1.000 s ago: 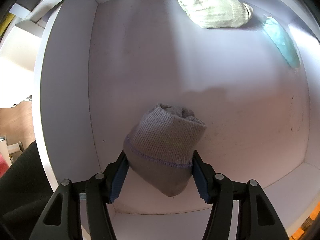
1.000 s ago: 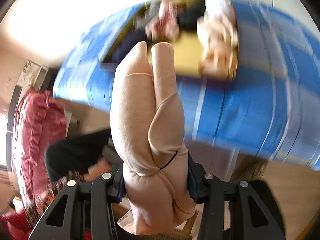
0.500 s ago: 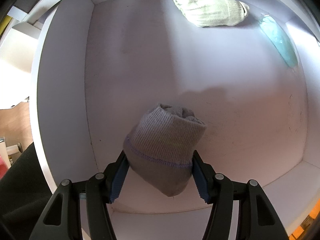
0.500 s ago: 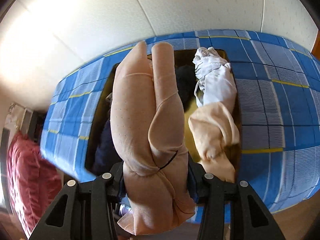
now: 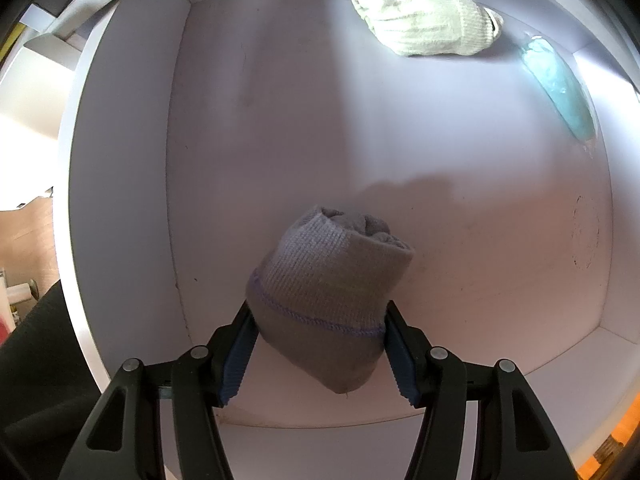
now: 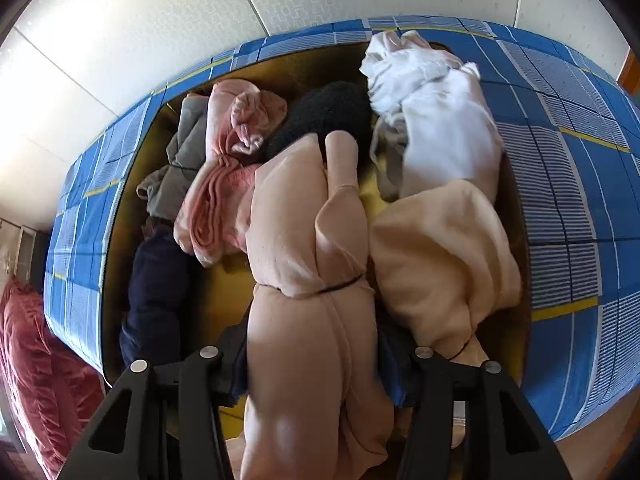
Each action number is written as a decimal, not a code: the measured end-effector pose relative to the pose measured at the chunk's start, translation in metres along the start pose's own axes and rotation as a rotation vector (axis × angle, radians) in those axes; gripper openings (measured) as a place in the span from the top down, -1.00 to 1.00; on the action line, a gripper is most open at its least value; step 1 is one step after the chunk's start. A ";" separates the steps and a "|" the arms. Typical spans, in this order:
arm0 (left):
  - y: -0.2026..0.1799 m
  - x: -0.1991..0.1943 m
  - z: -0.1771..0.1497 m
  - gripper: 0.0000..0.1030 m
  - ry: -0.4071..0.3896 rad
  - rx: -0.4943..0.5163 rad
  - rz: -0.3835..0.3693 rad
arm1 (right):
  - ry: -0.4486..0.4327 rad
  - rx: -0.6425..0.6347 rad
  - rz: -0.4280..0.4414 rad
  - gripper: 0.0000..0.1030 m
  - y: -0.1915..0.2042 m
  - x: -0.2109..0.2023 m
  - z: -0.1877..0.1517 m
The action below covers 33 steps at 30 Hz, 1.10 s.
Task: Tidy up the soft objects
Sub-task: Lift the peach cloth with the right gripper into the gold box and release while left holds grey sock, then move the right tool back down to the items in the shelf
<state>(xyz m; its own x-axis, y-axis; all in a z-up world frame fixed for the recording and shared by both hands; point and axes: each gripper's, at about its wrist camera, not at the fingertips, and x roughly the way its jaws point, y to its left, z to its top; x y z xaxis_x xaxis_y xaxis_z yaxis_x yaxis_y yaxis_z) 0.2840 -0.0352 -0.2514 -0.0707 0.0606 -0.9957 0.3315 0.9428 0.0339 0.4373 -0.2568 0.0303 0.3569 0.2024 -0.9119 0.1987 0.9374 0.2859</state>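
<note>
Over the blue checked storage box: the right-hand view is now filled by the open box (image 6: 560, 184), where a second ago it was only a blurred shape farther off; a delivery is judged to be under way.
Box contents: a white garment (image 6: 436, 120), a cream bundle (image 6: 444, 256), a pink bundle (image 6: 228, 184), a grey piece (image 6: 180, 160) and dark items are seen packed inside, and a strip of yellow lining (image 6: 228, 284) is left bare in the middle.
Peach bundle: the tied peach roll (image 6: 304, 240) is now hung right above that bare strip, between the pink and cream bundles, its top end lying against the dark item behind.
Right gripper: the right gripper (image 6: 312, 364) is being opened at this moment; the roll is still between the jaws and contact by the pads cannot be told for sure, so release is judged to be starting.
White compartment: in the left-hand view nothing has shifted; the same white compartment (image 5: 132, 208) is looked down into.
Pale sock roll: the pale sock roll (image 5: 428, 24) is left lying in the far corner, well apart from the jaws.
Grey sock roll: the grey sock roll (image 5: 332, 296) is kept clamped by the left gripper (image 5: 320, 344), jaws partly open around it, above the floor; its placing is not yet done.
</note>
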 end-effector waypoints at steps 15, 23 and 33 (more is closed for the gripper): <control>0.006 0.000 0.002 -0.18 0.006 -0.010 -0.014 | -0.120 -0.174 -0.026 0.03 0.010 -0.062 -0.041; 0.011 0.003 0.002 -0.18 0.009 -0.011 -0.017 | -0.077 -0.218 -0.053 0.47 0.022 -0.036 -0.043; 0.010 0.006 0.005 -0.18 0.019 -0.017 -0.016 | -0.211 -0.301 0.021 0.39 0.023 -0.047 -0.068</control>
<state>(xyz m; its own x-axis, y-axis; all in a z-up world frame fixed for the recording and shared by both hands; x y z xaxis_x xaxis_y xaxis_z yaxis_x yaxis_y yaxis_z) 0.2918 -0.0267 -0.2580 -0.0936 0.0518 -0.9943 0.3139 0.9493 0.0199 0.3629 -0.2255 0.0598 0.5448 0.1895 -0.8169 -0.0769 0.9813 0.1763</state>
